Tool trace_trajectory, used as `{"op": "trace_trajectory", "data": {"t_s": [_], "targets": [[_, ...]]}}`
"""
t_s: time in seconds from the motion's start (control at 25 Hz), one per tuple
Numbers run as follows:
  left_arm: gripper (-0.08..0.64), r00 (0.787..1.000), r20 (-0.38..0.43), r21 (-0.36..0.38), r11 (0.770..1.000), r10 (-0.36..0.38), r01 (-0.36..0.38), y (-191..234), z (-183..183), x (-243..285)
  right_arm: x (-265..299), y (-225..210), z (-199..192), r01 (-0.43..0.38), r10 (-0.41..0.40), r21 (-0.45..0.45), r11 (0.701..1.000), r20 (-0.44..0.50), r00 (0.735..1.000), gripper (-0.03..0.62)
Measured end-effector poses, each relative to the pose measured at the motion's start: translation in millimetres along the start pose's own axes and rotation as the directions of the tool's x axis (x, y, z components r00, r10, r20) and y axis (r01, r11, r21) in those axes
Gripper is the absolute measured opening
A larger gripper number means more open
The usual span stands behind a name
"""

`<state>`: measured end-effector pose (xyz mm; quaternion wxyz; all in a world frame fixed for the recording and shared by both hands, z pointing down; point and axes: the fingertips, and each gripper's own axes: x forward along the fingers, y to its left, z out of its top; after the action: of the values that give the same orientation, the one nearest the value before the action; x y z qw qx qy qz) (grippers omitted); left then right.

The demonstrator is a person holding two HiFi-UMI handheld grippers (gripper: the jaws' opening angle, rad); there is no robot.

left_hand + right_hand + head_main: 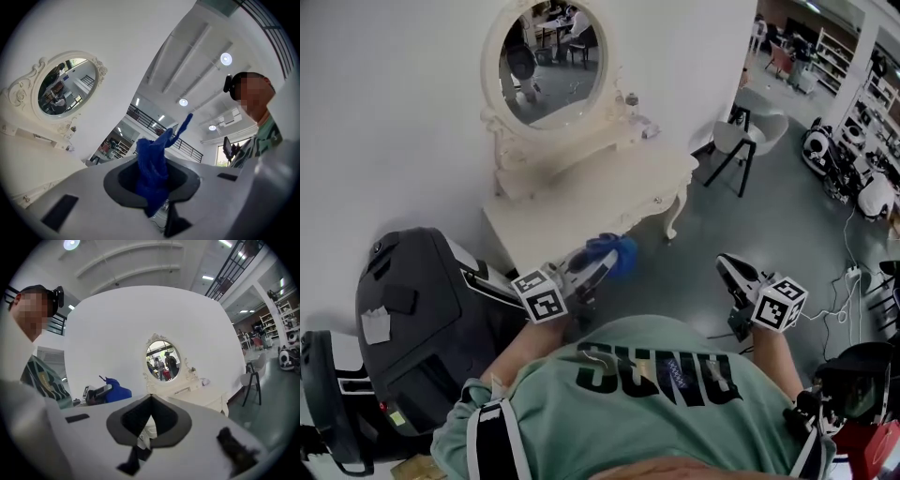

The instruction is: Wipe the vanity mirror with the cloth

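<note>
Head view shows the vanity mirror [551, 58], an oval glass in an ornate cream frame. It stands at the back edge of the cream vanity table [591, 192], against the white wall [394, 112]. The left gripper [602, 262] hovers just off the table's front edge, jaws clamped on the bunched blue cloth [617, 253], which sticks out past them. The right gripper [731, 270] hangs over the floor [769, 206], jaws pressed together on nothing.
</note>
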<state>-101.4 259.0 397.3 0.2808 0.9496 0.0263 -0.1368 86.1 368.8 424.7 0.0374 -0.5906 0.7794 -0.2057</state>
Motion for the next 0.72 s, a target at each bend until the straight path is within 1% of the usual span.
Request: {"op": "trace_trajectory", "data": {"t_s": [0.16,0.32,0.44,0.6,0.72], "targets": [[0.078,1.0,0.005,-0.019,1.0,0.011,-0.011,-7.1,-17.9,21.1,-15.7,-16.5,0.5,-0.025,0.025,-0.002,1.0,-0.005,1.0,0.005],[0.078,1.0,-0.019,-0.037,0.999,0.023,-0.023,-12.1,-40.8,41.1,-25.9,-32.1,-4.3,-0.051,0.051,0.006,0.999,-0.013,0.999,0.005],[0.078,0.999,-0.037,-0.052,0.998,0.031,-0.033,-9.2,-50.8,52.6,-25.4,-46.6,-9.0,-0.058,0.059,0.025,0.998,-0.021,0.998,0.005],[0.078,0.998,-0.035,-0.046,0.998,0.045,-0.047,10.1,-41.6,55.9,-5.1,-61.1,-8.9,-0.061,0.063,0.042,0.997,-0.039,0.997,0.005],[0.078,0.998,-0.017,-0.058,0.997,0.052,-0.053,42.3,-25.5,52.0,27.3,-67.3,-1.2,-0.066,0.067,0.032,0.997,-0.046,0.997,0.005]]}}
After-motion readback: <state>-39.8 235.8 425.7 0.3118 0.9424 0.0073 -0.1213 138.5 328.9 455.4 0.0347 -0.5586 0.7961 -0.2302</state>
